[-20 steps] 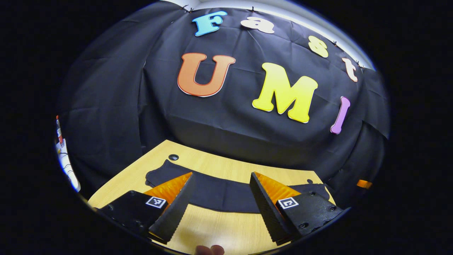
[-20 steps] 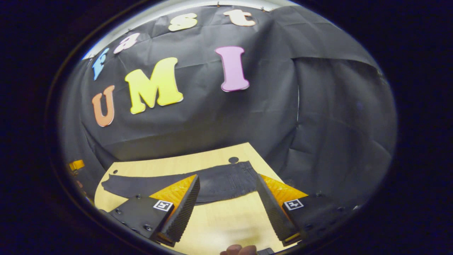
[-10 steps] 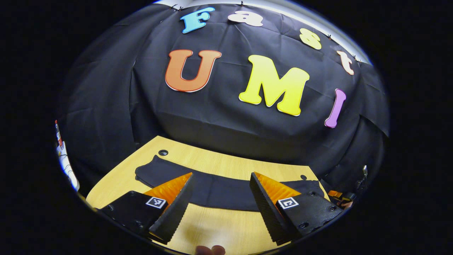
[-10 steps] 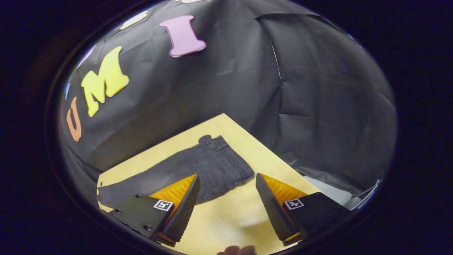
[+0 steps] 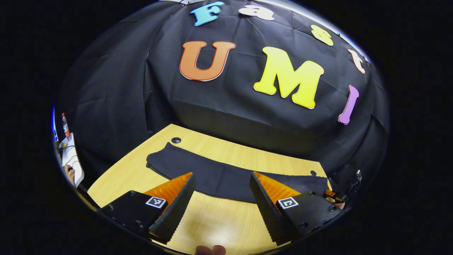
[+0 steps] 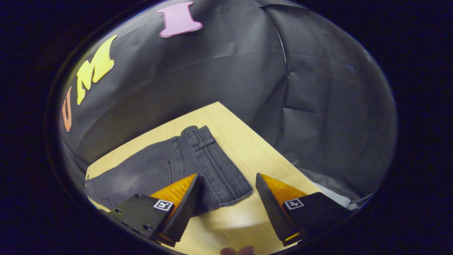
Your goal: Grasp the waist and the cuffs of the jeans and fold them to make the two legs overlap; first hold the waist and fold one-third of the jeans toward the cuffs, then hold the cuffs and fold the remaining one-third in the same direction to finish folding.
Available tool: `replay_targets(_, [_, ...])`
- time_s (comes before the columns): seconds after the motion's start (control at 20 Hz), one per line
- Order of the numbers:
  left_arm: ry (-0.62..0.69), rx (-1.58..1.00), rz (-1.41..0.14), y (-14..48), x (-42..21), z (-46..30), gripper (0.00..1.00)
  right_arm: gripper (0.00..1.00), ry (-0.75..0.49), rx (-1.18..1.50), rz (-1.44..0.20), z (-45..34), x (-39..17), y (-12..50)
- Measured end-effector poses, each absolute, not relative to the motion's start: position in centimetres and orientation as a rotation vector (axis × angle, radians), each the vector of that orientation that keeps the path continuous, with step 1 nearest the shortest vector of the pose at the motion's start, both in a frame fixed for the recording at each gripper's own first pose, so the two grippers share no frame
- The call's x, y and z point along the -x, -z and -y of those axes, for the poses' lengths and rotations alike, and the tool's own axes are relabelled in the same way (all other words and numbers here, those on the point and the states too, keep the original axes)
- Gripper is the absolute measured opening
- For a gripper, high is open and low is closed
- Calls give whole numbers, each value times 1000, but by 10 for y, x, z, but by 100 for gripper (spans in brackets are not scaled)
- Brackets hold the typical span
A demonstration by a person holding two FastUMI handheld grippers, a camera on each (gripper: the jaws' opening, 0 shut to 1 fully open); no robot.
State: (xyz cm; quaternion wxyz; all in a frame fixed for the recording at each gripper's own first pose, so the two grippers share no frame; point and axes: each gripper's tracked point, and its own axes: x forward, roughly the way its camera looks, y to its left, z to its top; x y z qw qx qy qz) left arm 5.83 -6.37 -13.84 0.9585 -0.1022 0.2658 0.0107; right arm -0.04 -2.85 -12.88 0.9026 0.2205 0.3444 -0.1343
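- The right gripper (image 6: 226, 205) has swung closer over the waist (image 6: 216, 170), jaws wide, empty (grasp looks imminent).
- The jeans (image 5: 226, 179) lie flat across the table (image 5: 208, 230); left gripper (image 5: 221, 205) hovers wide, short of them.

Jeans (image 6: 198, 163) waist corner hidden behind right gripper (image 6: 226, 202) finger; cuff end cut off at edge
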Motion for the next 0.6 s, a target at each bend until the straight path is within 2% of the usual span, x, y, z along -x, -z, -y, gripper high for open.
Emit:
replay_targets(0.05, [-22,207,-538,137,-59,62,99,97,275,-455,-702,30,-1,131])
replay_targets(0.1, [-23,216,-540,138,-59,62,99,91,257,-455,-712,28,1,133])
replay_targets(0.15, [-27,226,-546,140,-58,61,99,94,254,-450,-719,25,2,134])
replay_targets(0.2, [-31,238,-551,142,-58,60,99,82,256,-445,-719,26,1,132])
replay_targets(0.25, [-33,245,-553,143,-58,59,99,82,220,-479,-728,16,-4,133])
replay_targets(0.35, [-38,257,-551,141,-58,55,99,53,223,-491,-742,13,-4,130])
replay_targets(0.5, [-54,264,-540,139,-54,44,99,21,250,-487,-788,12,-6,130])
replay_targets(0.6, [-67,264,-528,137,-50,34,99,17,268,-491,-790,13,-4,121])
